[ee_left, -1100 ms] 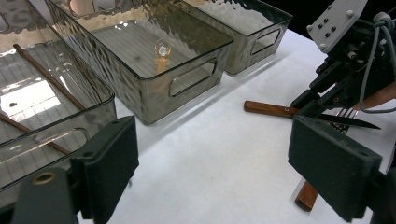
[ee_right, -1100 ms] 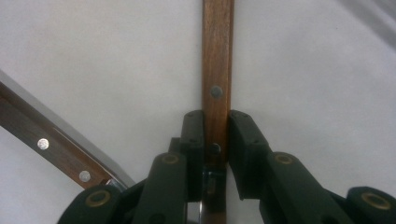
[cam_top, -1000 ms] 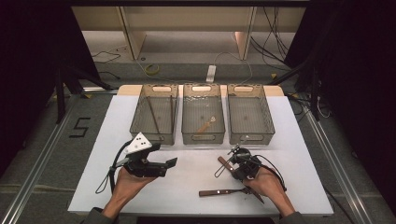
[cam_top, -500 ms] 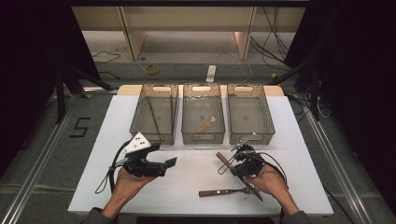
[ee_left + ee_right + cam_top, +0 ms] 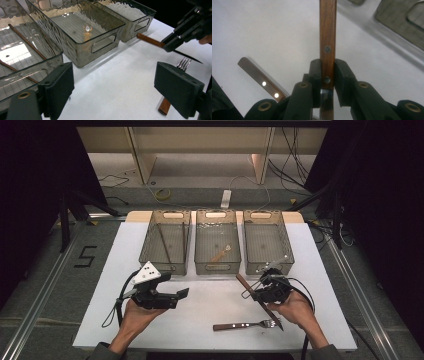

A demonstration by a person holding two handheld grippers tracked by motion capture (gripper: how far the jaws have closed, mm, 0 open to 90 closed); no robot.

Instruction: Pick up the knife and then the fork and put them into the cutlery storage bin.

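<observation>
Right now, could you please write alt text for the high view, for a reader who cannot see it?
The right tool holds a wooden-handled knife above a white table, near a fork. The left tool is open. Behind stand three clear bins.

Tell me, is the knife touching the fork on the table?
Apart. In the left gripper view, the knife, clamped in the right hand-held gripper, hangs in the air with white table showing between its blade and the fork lying below.

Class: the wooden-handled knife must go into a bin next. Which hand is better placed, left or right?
Right. The right gripper already clamps the knife by its handle, close to the right-hand bin. The left gripper is open, holding nothing.
</observation>
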